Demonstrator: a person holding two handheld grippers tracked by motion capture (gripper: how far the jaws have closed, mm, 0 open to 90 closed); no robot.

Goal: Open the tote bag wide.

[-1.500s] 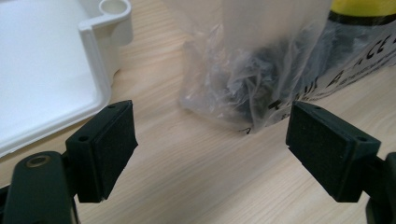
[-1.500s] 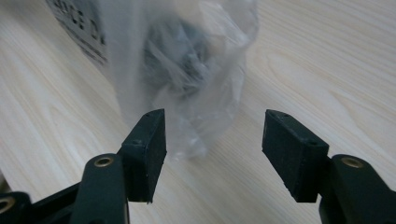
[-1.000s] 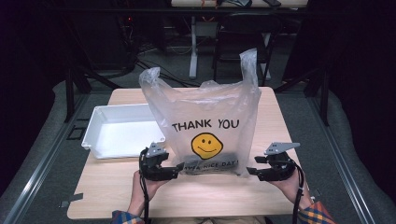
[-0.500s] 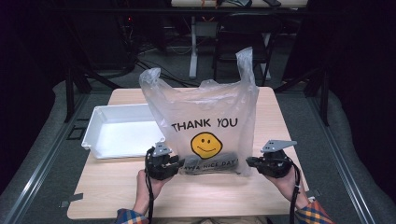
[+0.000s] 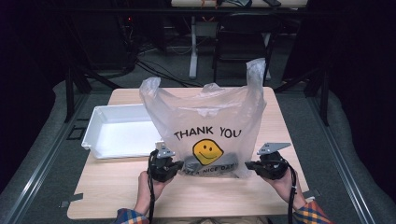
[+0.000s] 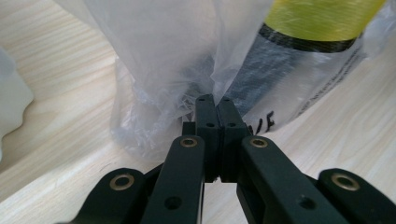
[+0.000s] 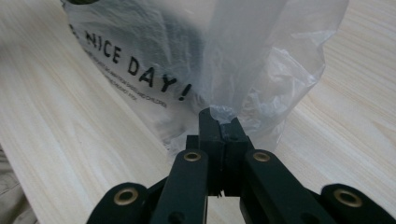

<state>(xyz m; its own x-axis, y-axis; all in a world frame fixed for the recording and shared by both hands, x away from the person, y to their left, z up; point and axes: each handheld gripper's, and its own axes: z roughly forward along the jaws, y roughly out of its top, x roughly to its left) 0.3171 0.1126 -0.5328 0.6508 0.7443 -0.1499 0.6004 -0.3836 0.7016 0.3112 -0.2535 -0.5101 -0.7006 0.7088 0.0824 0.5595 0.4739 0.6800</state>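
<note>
A translucent plastic bag [image 5: 208,126] printed "THANK YOU" above a yellow smiley stands upright at the centre of the pale wooden surface [image 5: 112,186], its two handle loops rising at 11 and 1 o'clock; something dark lies inside at its base, though the film blurs it too much to name. The left hand-held gripper [image 5: 173,167] sits at the bag's 7 o'clock corner, its jaws having just closed and now pressed together on a pinch of crumpled plastic, as the left gripper view [image 6: 215,100] shows; the right hand-held gripper [image 5: 250,165] takes the 5 o'clock corner the same way, its jaws also just closed and clamped on a fold of film beside the words "NICE DAY!" [image 7: 219,116]. Both bottom corners rest on the surface. A person's hands hold the tools from 6 o'clock, plaid cuffs [image 5: 128,217] at the frame's lower edge; a white rectangular tray [image 5: 95,135] lies at the bag's 9 o'clock, partly behind it; beyond the surface, at 12 o'clock, a dark floor carries cables and a metal stand [image 5: 192,51].
</note>
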